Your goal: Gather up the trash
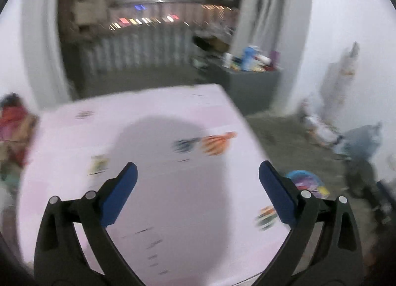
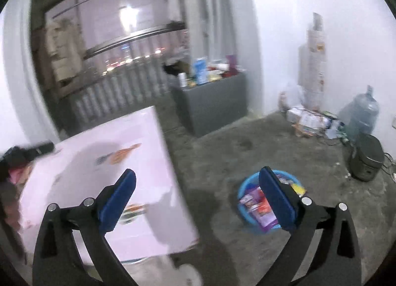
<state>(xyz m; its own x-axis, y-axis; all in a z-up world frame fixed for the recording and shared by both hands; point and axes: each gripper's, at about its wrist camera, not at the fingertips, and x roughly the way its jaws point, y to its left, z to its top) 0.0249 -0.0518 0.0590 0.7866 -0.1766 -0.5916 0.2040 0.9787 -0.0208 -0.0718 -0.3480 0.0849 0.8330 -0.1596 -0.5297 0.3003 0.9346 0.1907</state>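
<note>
Both the left gripper [image 1: 198, 177] and right gripper [image 2: 198, 182] are spread wide and empty. Several wrappers already lie in the blue basin [image 2: 243, 187] on the floor, right of the table [image 1: 74, 187]; an orange wrapper [image 1: 216, 143] and a few blurred scraps remain on top

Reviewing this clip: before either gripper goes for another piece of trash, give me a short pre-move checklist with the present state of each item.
1. Left gripper open and empty: ok.
2. Right gripper open and empty: ok.
3. Blue basin on the floor, in view, wrappers already inside: ok.
4. Trash left on the pink table: not ok; the orange wrapper and others remain.
5. Sharp view for picking a target: not ok, the left wrist view is blurred.
</note>
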